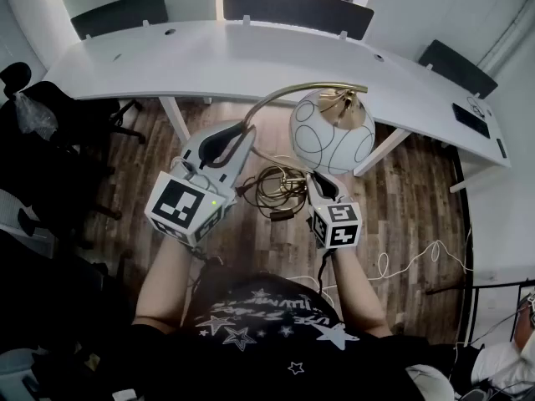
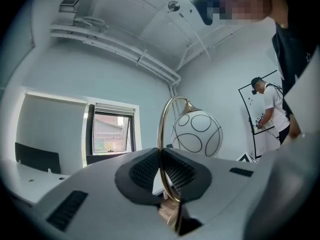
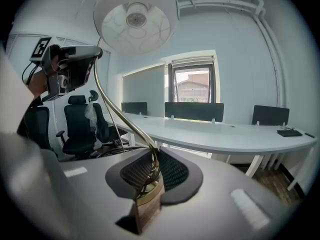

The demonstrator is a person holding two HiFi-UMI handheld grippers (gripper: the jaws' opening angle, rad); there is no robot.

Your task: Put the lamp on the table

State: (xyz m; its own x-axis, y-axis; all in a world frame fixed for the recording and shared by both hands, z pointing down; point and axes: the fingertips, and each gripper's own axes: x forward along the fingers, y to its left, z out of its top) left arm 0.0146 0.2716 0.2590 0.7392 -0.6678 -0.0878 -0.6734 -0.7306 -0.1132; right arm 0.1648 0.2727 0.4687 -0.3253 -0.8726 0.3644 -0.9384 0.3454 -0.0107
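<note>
Lamp [image 1: 332,132] hangs near the table [image 1: 209,57], left gripper [image 1: 238,137] and right gripper [image 1: 322,182] both clamped on its thin brass stem [image 2: 161,129]; the heavy globe [image 2: 196,133] could turn it in the pads.

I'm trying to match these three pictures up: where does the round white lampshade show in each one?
Head view: the lampshade sits just right of centre, above the right gripper.
Left gripper view: the lampshade is right of centre, behind the brass stem.
Right gripper view: the lampshade is top left, seen from below.
Shared landmark: the long white table, in all three views.
</note>
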